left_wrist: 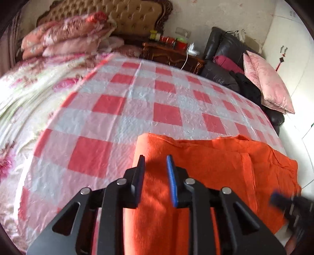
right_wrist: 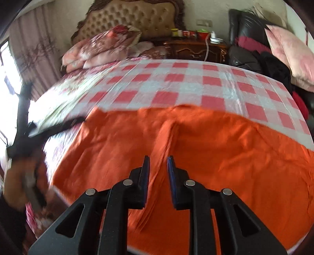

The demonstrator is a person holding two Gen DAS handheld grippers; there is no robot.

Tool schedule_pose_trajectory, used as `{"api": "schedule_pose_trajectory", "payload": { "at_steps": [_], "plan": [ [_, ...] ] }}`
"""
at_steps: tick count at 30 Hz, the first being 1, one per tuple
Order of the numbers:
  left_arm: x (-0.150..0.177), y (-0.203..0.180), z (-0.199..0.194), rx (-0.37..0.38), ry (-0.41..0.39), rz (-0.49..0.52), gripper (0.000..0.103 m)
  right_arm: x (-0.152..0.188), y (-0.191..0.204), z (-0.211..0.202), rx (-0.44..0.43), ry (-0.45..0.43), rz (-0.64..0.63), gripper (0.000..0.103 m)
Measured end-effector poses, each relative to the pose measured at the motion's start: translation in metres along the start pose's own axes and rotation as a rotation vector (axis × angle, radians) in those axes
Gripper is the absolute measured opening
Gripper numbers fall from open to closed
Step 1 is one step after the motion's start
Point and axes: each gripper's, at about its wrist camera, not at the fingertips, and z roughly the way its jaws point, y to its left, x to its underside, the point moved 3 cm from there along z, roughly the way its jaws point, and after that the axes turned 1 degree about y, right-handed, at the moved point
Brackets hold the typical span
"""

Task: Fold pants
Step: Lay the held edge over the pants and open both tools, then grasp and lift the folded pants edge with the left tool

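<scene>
Below my left gripper (left_wrist: 155, 159) orange pants (left_wrist: 215, 172) lie flat on the checked bed cover (left_wrist: 125, 109), jaws slightly parted gripping nothing, my right gripper (right_wrist: 158, 160) likewise released over the pants.

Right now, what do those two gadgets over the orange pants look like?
Each is a black hand-held gripper: the left, the right. Two flat narrow fingers, one with a ribbed blue pad, sit on angular black link arms with cutouts and round silver pins. No cables show.

Checkered bed (left_wrist: 166, 113), tufted headboard (right_wrist: 135, 17)
</scene>
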Motion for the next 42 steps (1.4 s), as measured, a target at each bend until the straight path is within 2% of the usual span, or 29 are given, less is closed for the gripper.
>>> {"api": "schedule_pose_trajectory", "payload": {
  "at_steps": [3,7,8,9,11,14,16,17,20,22,25,29,33,36,38,39,42],
  "plan": [
    [-0.004,0.01,0.02,-0.029,0.066,-0.039,0.021,0.019,0.012,0.014,0.008,0.054,-0.047,0.021],
    [-0.005,0.023,0.002,-0.046,0.008,-0.074,0.022,0.029,0.015,0.018,0.03,0.053,-0.092,0.021],
    [-0.002,0.029,-0.01,-0.037,-0.033,-0.09,0.027,0.03,0.017,0.018,0.037,0.055,-0.107,0.021],
    [0.003,0.036,-0.024,-0.034,-0.069,-0.112,0.038,0.031,0.017,0.019,0.038,0.054,-0.108,0.021],
    [0.02,0.049,-0.047,-0.033,-0.11,-0.167,0.049,0.033,0.016,0.019,0.027,0.042,-0.103,0.025],
    [0.055,0.065,-0.073,0.033,-0.099,-0.248,0.049,0.037,0.02,0.019,0.037,0.03,-0.123,0.037],
    [0.08,0.074,-0.085,0.136,-0.073,-0.322,0.048,0.039,0.018,0.019,0.061,0.024,-0.102,0.052],
    [0.089,0.076,-0.087,0.169,-0.063,-0.34,0.048,0.04,0.014,0.019,0.056,0.025,-0.075,0.055],
    [0.106,0.073,-0.086,0.238,-0.029,-0.345,0.047,0.039,0.008,0.017,0.047,0.038,-0.07,0.06],
    [0.112,0.069,-0.082,0.256,-0.013,-0.336,0.046,0.039,0.0,0.01,0.098,0.015,-0.049,0.071],
    [0.119,0.06,-0.075,0.271,0.018,-0.314,0.043,0.044,-0.014,0.005,0.151,0.005,-0.043,0.073],
    [0.124,0.054,-0.075,0.294,0.034,-0.303,0.042,0.053,-0.031,0.006,0.163,0.017,-0.017,0.077],
    [0.132,0.061,-0.072,0.405,0.058,-0.412,0.041,0.055,-0.035,0.006,0.153,0.012,-0.013,0.08],
    [0.139,0.074,-0.067,0.529,0.084,-0.55,0.041,0.056,-0.036,0.007,0.152,0.009,-0.01,0.081],
    [0.143,0.08,-0.065,0.582,0.092,-0.611,0.041,0.055,-0.035,0.007,0.151,0.008,-0.009,0.081],
    [0.145,0.081,-0.064,0.597,0.096,-0.631,0.041,0.055,-0.035,0.007,0.152,0.007,-0.01,0.081],
    [0.143,0.076,-0.064,0.574,0.107,-0.616,0.041,0.055,-0.036,0.007,0.151,0.007,-0.009,0.081]
  ]
}}
